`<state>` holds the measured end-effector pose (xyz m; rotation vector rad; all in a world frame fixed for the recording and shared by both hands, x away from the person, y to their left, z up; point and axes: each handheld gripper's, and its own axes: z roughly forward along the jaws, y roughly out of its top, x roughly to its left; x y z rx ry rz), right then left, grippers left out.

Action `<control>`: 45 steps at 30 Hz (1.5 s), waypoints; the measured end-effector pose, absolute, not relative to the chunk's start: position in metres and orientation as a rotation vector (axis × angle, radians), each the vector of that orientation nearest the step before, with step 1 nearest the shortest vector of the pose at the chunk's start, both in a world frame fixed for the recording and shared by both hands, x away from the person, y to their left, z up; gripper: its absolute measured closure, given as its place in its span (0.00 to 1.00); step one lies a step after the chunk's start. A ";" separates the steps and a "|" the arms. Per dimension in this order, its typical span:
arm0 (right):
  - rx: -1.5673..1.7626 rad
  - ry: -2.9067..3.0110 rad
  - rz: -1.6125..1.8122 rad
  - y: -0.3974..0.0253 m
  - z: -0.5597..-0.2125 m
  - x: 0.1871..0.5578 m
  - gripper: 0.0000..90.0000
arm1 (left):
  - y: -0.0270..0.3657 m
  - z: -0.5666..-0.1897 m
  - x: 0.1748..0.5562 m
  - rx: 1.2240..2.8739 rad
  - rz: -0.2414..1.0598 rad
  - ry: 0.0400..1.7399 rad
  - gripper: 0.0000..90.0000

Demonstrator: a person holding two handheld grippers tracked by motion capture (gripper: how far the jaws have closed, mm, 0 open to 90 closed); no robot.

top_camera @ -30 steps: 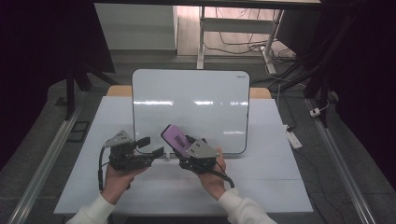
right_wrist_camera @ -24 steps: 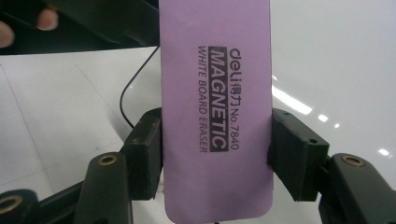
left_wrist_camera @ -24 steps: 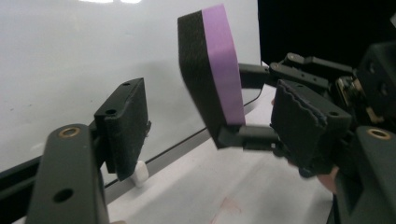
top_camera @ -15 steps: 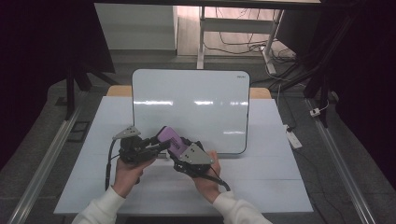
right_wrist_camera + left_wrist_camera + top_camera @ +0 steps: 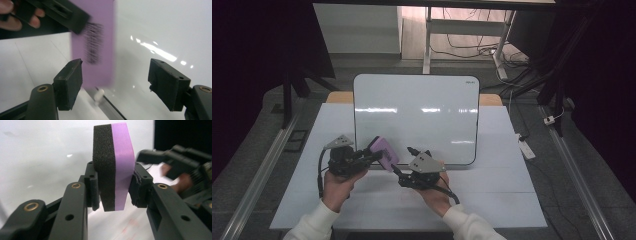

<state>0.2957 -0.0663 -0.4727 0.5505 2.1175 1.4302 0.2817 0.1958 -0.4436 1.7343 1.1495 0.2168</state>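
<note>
A purple eraser (image 5: 385,152) with a black foam face (image 5: 105,165) is clamped between the pads of my left gripper (image 5: 374,156), which is shut on it just above the whiteboard's (image 5: 422,115) lower left corner. In the left gripper view the eraser (image 5: 122,165) stands upright between the jaws of that gripper (image 5: 112,187). My right gripper (image 5: 402,160) is open right beside it, with its jaws apart and nothing between them. In the right gripper view the eraser (image 5: 100,45) hangs just beyond the right gripper (image 5: 115,77), with the left gripper's jaw (image 5: 62,12) on it.
The whiteboard (image 5: 162,30) lies flat on a white table (image 5: 512,200), wiped clean apart from glare. A white power strip (image 5: 526,146) lies off the table's right edge. Metal rails (image 5: 267,165) run along both sides, and cables lie on the floor behind.
The eraser passed from my right gripper to my left one. The left gripper closed on it; the right gripper opened and drew back a little toward the lower right.
</note>
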 end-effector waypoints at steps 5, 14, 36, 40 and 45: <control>0.596 2.128 1.387 -0.098 -0.471 0.300 0.29 | 0.215 -0.440 0.283 1.767 0.264 1.240 0.70; 0.706 2.043 1.293 -0.185 -0.464 0.288 0.29 | 0.224 -0.438 0.302 1.838 0.317 1.386 0.70; 0.843 1.916 1.210 -0.255 -0.467 0.278 0.29 | 0.194 -0.437 0.334 1.834 0.396 1.450 0.67; 0.842 1.911 1.193 -0.257 -0.468 0.280 0.29 | 0.191 -0.443 0.334 1.845 0.405 1.449 0.54; 0.853 1.917 1.176 -0.261 -0.469 0.282 0.30 | 0.193 -0.442 0.329 1.794 0.404 1.401 0.47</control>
